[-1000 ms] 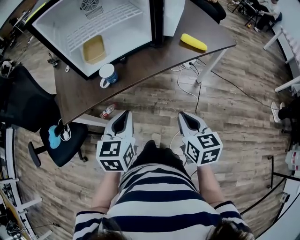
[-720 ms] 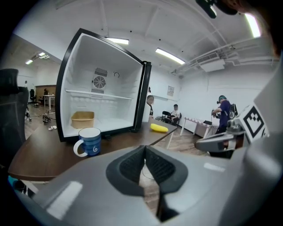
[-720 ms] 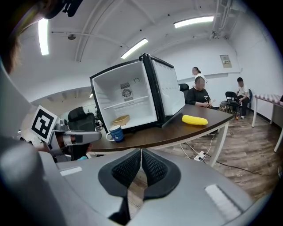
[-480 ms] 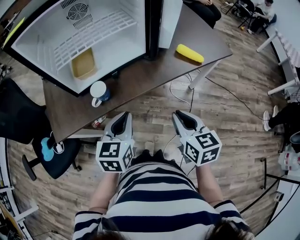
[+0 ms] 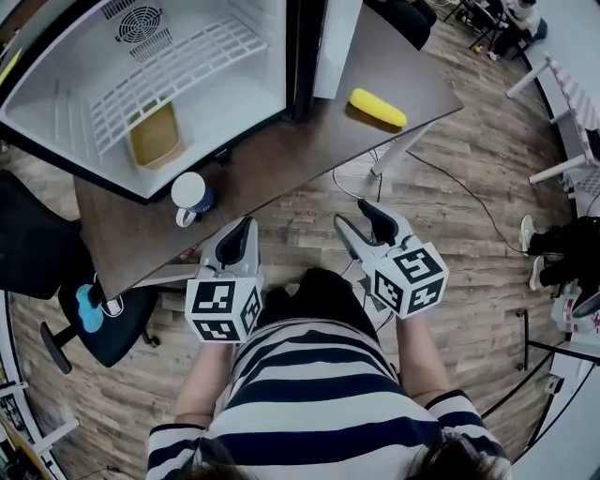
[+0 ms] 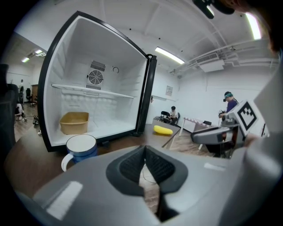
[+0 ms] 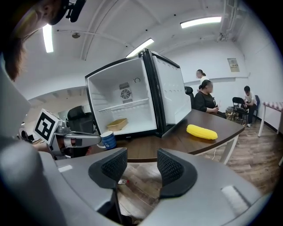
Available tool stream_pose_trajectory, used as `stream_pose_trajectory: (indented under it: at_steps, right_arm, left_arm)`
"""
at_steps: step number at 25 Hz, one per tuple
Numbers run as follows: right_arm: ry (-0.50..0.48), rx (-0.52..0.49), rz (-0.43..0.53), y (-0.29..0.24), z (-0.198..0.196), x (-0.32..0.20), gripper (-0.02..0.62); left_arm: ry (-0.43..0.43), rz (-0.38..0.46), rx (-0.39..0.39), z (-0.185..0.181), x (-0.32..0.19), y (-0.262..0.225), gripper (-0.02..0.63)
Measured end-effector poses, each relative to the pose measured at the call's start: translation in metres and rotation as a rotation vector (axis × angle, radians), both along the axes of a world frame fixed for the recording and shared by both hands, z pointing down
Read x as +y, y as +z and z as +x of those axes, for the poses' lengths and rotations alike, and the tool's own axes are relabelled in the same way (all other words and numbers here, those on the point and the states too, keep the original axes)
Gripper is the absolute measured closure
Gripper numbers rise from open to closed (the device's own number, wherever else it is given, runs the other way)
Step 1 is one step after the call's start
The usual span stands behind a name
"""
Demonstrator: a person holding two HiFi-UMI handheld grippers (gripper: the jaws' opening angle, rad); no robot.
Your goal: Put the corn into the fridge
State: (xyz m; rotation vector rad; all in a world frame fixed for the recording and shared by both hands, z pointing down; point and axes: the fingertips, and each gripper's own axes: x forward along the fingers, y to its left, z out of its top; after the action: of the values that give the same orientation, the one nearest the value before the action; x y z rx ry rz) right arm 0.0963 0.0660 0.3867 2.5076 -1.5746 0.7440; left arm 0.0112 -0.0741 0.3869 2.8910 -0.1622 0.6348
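Yellow corn point(image 5: 378, 107) flat on the far right end of the brown counter point(image 5: 281, 159), all on its own, just right of the open door point(image 5: 336, 37) and not in the fridge point(image 5: 253, 98). On the same counter, that fridge, wide open and white inside, with a wire shelf point(image 5: 178, 70) and a round fan point(image 5: 139, 22) on the back wall. Down on its floor at the left, a tan tub point(image 5: 155, 134). Just in front of it, a blue and white mug point(image 5: 190, 196), handle on the near side. Both tools held low in front of a striped shirt point(image 5: 309, 403), above the wood floor point(image 5: 469, 216), well apart from the corn. Tip of the left gripper point(image 5: 242, 230) close to the near edge of the counter, a little right of the mug, its fingers point(image 6: 130, 165) pressed together with nothing between them. Tip of the right gripper point(image 5: 362, 221) short of that edge, its fingers point(image 7: 170, 170) apart, just now opened wider, with nothing between them but a look at the floor and the counter edge. At the back of each one, a cube point(image 5: 223, 311) with black square marks. Left of the counter, a black chair point(image 5: 122, 323) with a light blue thing on its seat. Far off past the corn, some people point(image 7: 207, 99) sitting
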Motion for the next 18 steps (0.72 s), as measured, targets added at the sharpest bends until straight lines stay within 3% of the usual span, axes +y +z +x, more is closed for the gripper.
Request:
stream_pose_trajectory:
  at_steps: [11, 18]
  right_arm:
    - [-0.067, 0.037, -0.031, 0.002, 0.044, -0.020, 0.353]
    - [-0.148, 0.032, -0.047, 0.008, 0.091, -0.018, 0.350]
  left_arm:
    - [-0.077, 0.009, 0.011, 0.020, -0.021, -0.004, 0.606]
    - [-0.158, 0.009, -0.028, 0.048, -0.014, 0.010, 0.606]
